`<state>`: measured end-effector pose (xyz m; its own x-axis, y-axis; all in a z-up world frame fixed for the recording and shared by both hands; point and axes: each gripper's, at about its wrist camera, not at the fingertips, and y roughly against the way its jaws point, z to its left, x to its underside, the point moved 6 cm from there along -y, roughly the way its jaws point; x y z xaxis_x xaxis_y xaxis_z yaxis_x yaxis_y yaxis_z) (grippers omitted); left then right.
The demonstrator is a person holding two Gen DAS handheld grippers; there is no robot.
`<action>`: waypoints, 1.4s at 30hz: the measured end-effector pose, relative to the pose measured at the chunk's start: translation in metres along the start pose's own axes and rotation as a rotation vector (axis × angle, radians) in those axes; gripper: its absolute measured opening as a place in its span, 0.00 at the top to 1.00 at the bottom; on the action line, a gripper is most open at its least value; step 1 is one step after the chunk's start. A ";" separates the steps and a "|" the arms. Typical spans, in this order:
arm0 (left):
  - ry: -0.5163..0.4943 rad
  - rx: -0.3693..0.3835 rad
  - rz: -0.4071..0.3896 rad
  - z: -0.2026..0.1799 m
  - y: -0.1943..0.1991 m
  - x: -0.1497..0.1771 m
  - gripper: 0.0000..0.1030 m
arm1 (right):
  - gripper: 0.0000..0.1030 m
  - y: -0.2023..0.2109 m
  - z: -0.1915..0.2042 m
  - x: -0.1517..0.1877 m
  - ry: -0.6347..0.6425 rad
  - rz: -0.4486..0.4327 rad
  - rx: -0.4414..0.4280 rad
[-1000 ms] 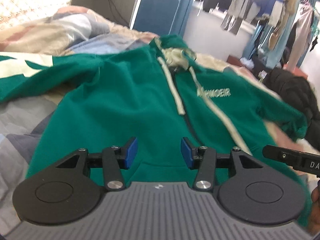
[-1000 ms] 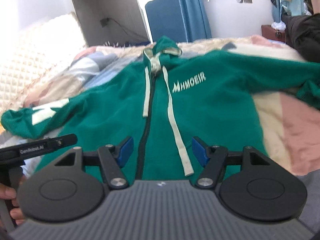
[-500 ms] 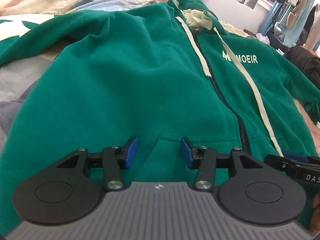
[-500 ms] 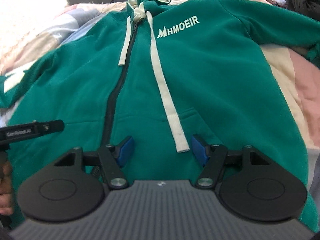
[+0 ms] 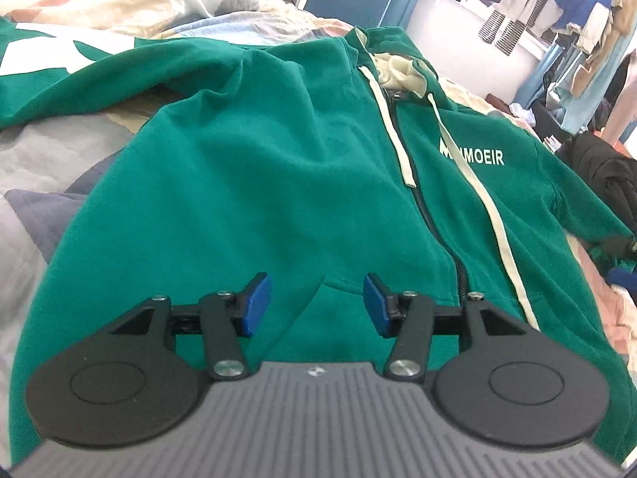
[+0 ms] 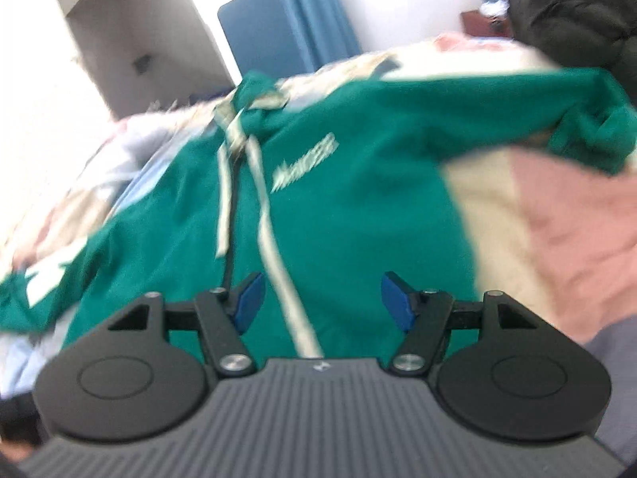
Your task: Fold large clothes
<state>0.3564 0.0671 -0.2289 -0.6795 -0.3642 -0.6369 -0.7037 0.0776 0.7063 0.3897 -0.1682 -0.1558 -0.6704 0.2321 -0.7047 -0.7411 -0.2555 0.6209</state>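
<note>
With the green hoodie [image 5: 278, 199] spread face-up across the bed [image 6: 557, 219], both the widening left tongs [image 5: 316, 304] and the spread, empty right tongs [image 6: 320, 300] risk snagging a drawstring [image 5: 493, 215] instead of the hem.

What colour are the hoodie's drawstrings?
Cream, off-white drawstrings against the green hoodie; sharpest in the left wrist view.

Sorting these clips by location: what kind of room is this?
Most likely a bedroom: the green hoodie lies on a bed with a patchwork quilt, and clothes hang by the window.
</note>
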 end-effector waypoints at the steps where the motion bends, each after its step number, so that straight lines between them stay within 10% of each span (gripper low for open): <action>1: 0.002 -0.001 -0.001 0.000 0.000 0.001 0.44 | 0.35 0.003 -0.006 -0.010 -0.021 -0.010 -0.003; 9: -0.008 -0.006 -0.010 -0.004 -0.003 0.002 0.44 | 0.33 -0.015 -0.052 -0.061 -0.082 -0.042 0.046; 14: 0.000 -0.018 -0.009 -0.001 -0.006 0.001 0.43 | 0.10 -0.037 -0.080 -0.072 -0.137 -0.049 0.062; 22: 0.007 -0.017 -0.008 -0.002 -0.017 0.002 0.42 | 0.09 -0.057 -0.152 -0.082 -0.494 -0.139 -0.059; 29: -0.027 -0.030 -0.031 -0.008 -0.025 0.003 0.40 | 0.09 -0.084 -0.217 -0.081 -0.710 -0.234 0.007; 38: -0.034 -0.049 -0.066 -0.009 -0.033 0.001 0.37 | 0.07 -0.044 -0.295 -0.089 -0.668 -0.537 0.147; 40: -0.031 -0.051 -0.072 -0.009 -0.034 0.000 0.37 | 0.18 -0.029 -0.314 -0.094 -0.711 -0.589 0.138; 42: -0.025 -0.051 -0.076 -0.008 -0.034 -0.001 0.37 | 0.62 -0.016 -0.328 -0.102 -0.735 -0.589 0.153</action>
<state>0.3830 0.0575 -0.2497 -0.6302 -0.3440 -0.6961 -0.7422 0.0035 0.6702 0.4811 -0.4958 -0.2066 -0.0041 0.8294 -0.5586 -0.9288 0.2039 0.3095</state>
